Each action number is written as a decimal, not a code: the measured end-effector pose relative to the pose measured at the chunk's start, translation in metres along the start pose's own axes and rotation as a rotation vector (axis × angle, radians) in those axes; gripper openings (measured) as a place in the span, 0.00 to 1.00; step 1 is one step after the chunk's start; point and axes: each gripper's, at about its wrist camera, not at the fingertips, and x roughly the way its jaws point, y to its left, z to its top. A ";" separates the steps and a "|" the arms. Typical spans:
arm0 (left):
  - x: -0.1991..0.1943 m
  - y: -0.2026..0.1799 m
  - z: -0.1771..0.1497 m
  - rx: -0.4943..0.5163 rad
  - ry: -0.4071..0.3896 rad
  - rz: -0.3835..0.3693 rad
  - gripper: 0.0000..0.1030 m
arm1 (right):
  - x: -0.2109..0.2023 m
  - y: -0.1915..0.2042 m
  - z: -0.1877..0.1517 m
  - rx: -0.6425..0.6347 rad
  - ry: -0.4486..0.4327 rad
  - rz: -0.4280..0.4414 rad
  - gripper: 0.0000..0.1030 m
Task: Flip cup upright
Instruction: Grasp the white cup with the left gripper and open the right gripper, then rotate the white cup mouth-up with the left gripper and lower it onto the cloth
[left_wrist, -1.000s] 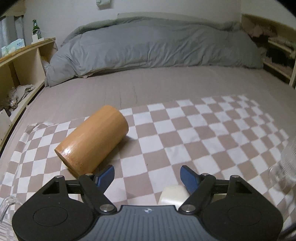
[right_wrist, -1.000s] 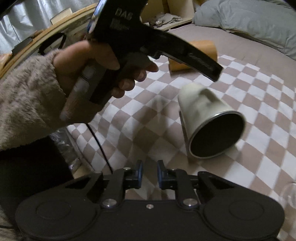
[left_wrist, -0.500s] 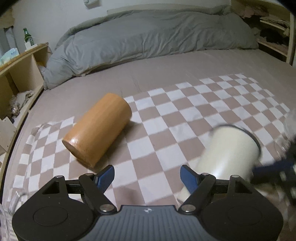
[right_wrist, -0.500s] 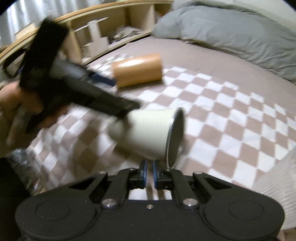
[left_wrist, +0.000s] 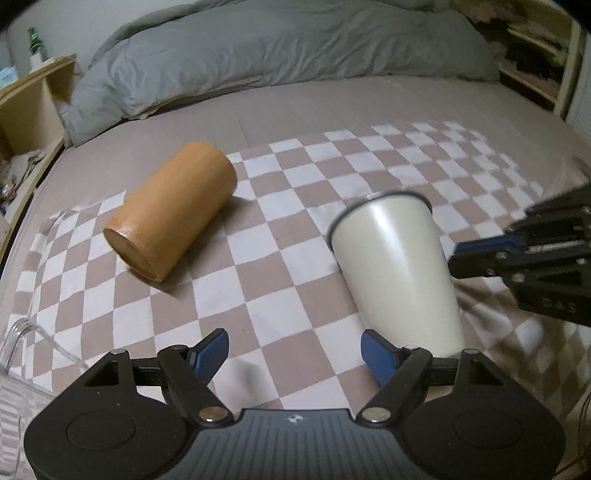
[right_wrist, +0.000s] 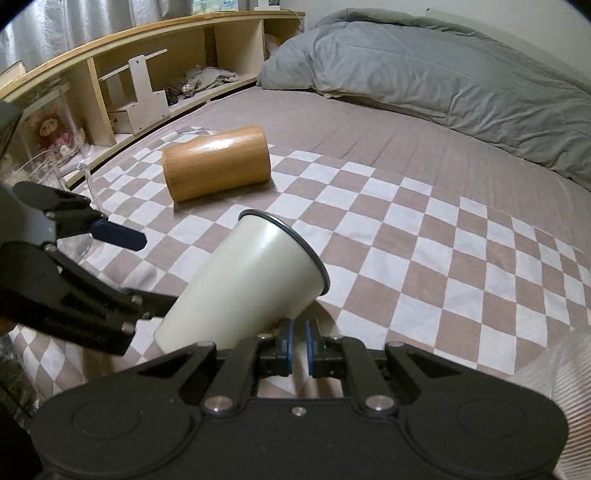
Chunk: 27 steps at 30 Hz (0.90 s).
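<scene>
**Cream cup tilting up off the checkered cloth**

The right gripper (right_wrist: 298, 347) is sitting with its fingers nearly together behind the cream cup (right_wrist: 243, 291); whether they are pinching a handle is hidden by the cup's body. The cup's base is cut off behind the left gripper (left_wrist: 293, 352), whose fingers are standing wide apart, holding nothing. Faint letters reading "DAS" are showing on the right gripper's body. Half a second ago the cup was lying lower; now it is leaning rim-up on the checkered cloth (left_wrist: 266, 236), near the wooden cylinder (left_wrist: 171, 210).
</scene>
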 end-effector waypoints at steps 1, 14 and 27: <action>-0.003 0.002 0.002 -0.023 -0.007 -0.004 0.77 | -0.003 -0.001 0.001 0.000 -0.004 -0.004 0.08; 0.007 -0.038 0.044 -0.094 0.020 -0.112 0.77 | -0.121 -0.020 -0.015 0.211 -0.116 -0.009 0.40; 0.057 -0.044 0.075 -0.166 0.176 -0.137 0.74 | -0.148 -0.019 -0.047 0.186 -0.124 -0.047 0.57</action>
